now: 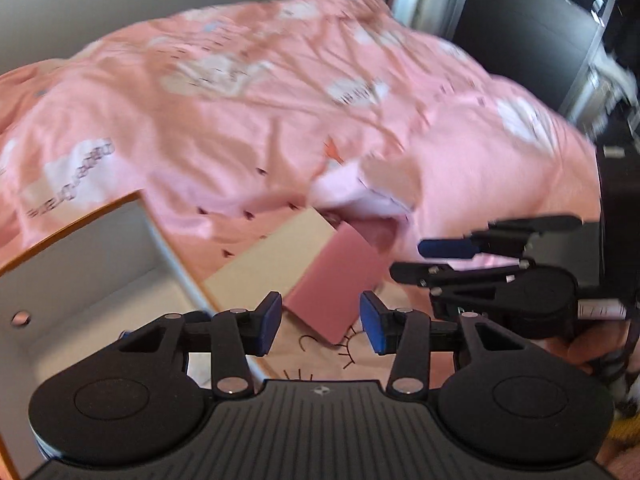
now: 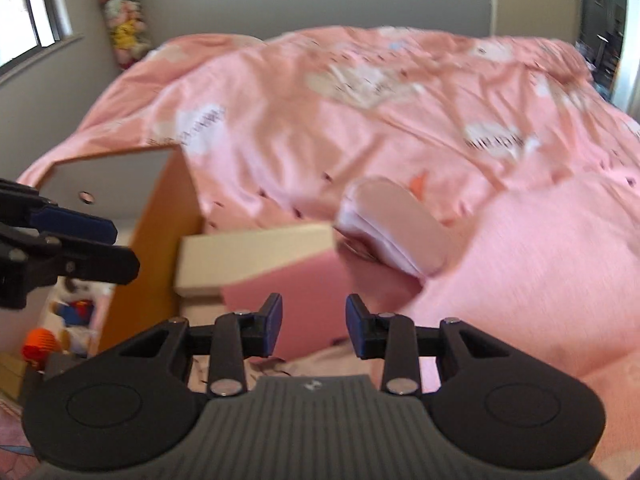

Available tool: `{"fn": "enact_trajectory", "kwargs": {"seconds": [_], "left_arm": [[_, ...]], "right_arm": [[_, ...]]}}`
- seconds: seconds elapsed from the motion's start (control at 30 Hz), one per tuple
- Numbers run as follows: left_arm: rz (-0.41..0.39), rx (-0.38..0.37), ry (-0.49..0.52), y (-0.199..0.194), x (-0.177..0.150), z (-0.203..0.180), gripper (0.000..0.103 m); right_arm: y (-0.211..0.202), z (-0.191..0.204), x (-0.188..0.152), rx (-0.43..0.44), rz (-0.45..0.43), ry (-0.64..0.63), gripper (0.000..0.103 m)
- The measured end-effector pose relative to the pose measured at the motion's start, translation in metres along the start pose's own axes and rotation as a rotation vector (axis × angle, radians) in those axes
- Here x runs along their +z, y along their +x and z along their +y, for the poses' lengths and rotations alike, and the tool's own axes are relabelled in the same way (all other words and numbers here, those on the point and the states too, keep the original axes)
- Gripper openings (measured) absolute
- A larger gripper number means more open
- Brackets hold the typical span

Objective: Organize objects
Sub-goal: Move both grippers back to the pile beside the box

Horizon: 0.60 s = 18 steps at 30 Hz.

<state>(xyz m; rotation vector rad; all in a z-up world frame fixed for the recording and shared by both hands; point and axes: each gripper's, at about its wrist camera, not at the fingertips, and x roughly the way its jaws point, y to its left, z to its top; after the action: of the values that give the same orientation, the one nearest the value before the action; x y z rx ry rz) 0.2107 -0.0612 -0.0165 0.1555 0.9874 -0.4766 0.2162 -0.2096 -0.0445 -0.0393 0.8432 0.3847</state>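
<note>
A flat pink box (image 1: 332, 280) leans against a beige box (image 1: 272, 264) on the pink bedding, with a folded pale pink cloth bundle (image 1: 360, 196) just behind them. My left gripper (image 1: 322, 326) hovers in front of the pink box, open, with nothing between its pads. The right gripper (image 1: 408, 260) comes in from the right edge of that view. In the right wrist view my right gripper (image 2: 314, 328) is open and empty in front of the pink box (image 2: 304, 292); the beige box (image 2: 248, 256) and the cloth bundle (image 2: 392, 228) lie beyond. The left gripper (image 2: 124, 250) shows at the left.
An open white drawer box with orange edges (image 1: 80, 248) (image 2: 160, 220) stands left of the boxes. A rumpled pink duvet (image 2: 400, 120) covers the bed. Toys and clutter (image 2: 60, 320) lie on the floor at lower left. A stuffed-toy hanger (image 2: 124, 20) hangs in the corner.
</note>
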Motion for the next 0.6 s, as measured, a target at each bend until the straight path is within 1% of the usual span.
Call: {"fn": "enact_trajectory", "kwargs": {"seconds": [0.1,0.17,0.23,0.3,0.33,0.37,0.47,0.53,0.6], "left_arm": [[0.052,0.034,0.1,0.027,0.007,-0.012,0.053],[0.073,0.038,0.133,0.043,0.013,-0.014,0.053],[0.1,0.025,0.177,0.057,0.018,-0.014,0.056],[0.126,0.024,0.221,0.073,0.022,-0.016,0.059],[0.138,0.021,0.24,0.08,0.024,-0.017,0.06],[0.15,0.016,0.255,0.086,0.025,-0.017,0.06],[0.198,0.01,0.277,0.103,0.028,-0.017,0.061],[0.222,0.01,0.281,0.112,0.03,-0.015,0.061],[0.224,0.004,0.278,0.115,0.031,-0.015,0.061]], "right_arm": [[0.017,-0.014,-0.005,-0.015,0.005,0.034,0.037],[0.026,-0.023,-0.007,-0.014,0.004,0.047,0.037],[0.035,-0.03,-0.009,0.001,0.018,0.056,0.037],[0.045,-0.033,-0.012,0.009,0.052,0.056,0.035],[0.05,-0.035,-0.014,0.011,0.072,0.056,0.029],[0.055,-0.037,-0.015,0.016,0.092,0.059,0.024],[0.065,-0.04,-0.02,0.041,0.121,0.068,0.02],[0.07,-0.041,-0.021,0.057,0.126,0.073,0.02],[0.075,-0.041,-0.021,0.07,0.131,0.073,0.02]]}}
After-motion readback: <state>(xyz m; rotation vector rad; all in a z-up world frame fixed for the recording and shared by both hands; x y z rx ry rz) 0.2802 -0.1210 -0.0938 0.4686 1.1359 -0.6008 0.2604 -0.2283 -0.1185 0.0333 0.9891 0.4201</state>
